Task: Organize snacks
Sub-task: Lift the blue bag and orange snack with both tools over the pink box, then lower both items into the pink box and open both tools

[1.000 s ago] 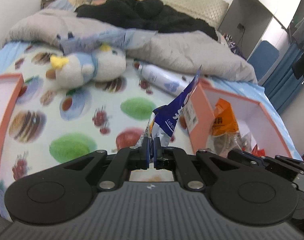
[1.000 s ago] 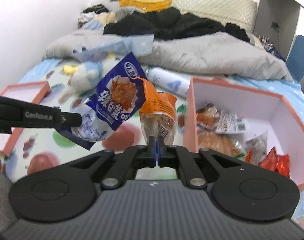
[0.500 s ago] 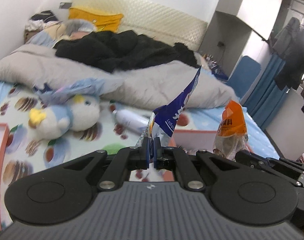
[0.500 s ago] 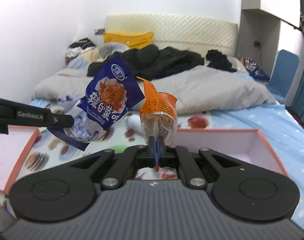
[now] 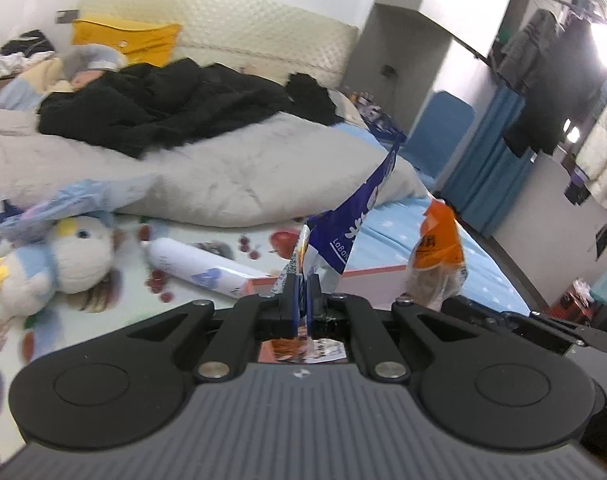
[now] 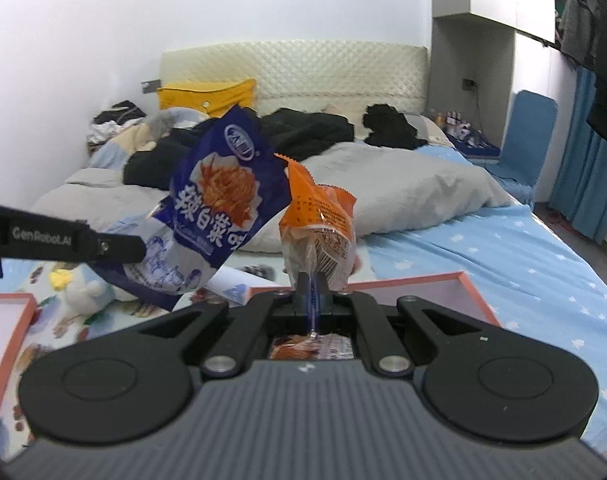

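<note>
My left gripper point(image 5: 302, 300) is shut on a blue snack bag point(image 5: 355, 220), held up in the air edge-on; the bag's front shows in the right wrist view point(image 6: 219, 208). My right gripper point(image 6: 312, 300) is shut on an orange snack bag point(image 6: 319, 232), also held up, just right of the blue one; it also shows in the left wrist view point(image 5: 437, 248). Both bags hang above the near wall of a pink-rimmed open box point(image 6: 415, 282), whose inside is mostly hidden behind my grippers.
A white bottle point(image 5: 199, 264) and a plush bird point(image 5: 63, 260) lie on the fruit-print sheet. A second pink-rimmed tray point(image 6: 7, 320) sits at the left. Grey duvet point(image 6: 403, 192) and black clothes lie farther back. A blue chair point(image 6: 531, 136) stands right of the bed.
Both grippers have risen and tilted up with their bags. The box has dropped low in both views and its contents are now hidden.
</note>
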The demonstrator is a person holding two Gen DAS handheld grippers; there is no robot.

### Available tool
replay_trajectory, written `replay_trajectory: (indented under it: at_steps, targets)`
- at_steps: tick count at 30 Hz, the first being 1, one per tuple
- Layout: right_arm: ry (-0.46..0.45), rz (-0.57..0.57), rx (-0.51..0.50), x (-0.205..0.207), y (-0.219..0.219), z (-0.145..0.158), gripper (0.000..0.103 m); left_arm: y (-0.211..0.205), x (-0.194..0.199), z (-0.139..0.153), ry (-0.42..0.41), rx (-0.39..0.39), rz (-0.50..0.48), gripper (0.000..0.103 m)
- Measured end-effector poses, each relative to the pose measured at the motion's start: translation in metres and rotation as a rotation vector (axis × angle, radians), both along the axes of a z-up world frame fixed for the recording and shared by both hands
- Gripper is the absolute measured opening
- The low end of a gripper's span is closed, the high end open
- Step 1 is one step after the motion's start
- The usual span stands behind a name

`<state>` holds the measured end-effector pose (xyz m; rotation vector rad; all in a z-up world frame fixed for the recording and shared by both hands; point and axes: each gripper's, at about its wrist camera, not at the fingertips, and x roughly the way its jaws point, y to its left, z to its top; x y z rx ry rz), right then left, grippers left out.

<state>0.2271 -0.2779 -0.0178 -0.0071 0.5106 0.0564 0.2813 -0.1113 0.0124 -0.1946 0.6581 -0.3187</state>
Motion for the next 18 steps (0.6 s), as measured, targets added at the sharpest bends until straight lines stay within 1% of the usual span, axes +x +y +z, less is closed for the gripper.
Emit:
replay_trajectory:
  at_steps: [5,11,15,18]
  targets:
    - [0.055,-0.053,0.011,0.020,-0.029,-0.024,0.004,-0.037,0.033,-0.026,0.057,0.023,-0.053,0.004]
    - [0.159,-0.112,0.031,0.042,-0.059,-0.065,0.004,-0.076,0.072,-0.066,0.129,0.071,-0.111,0.004]
    - [0.213,-0.124,0.032,0.054,-0.068,-0.086,0.004,-0.090,0.093,-0.096,0.188,0.086,-0.137,0.004]
    - [0.249,-0.126,0.050,0.059,-0.071,-0.100,0.005,-0.092,0.101,-0.109,0.202,0.098,-0.134,0.004]
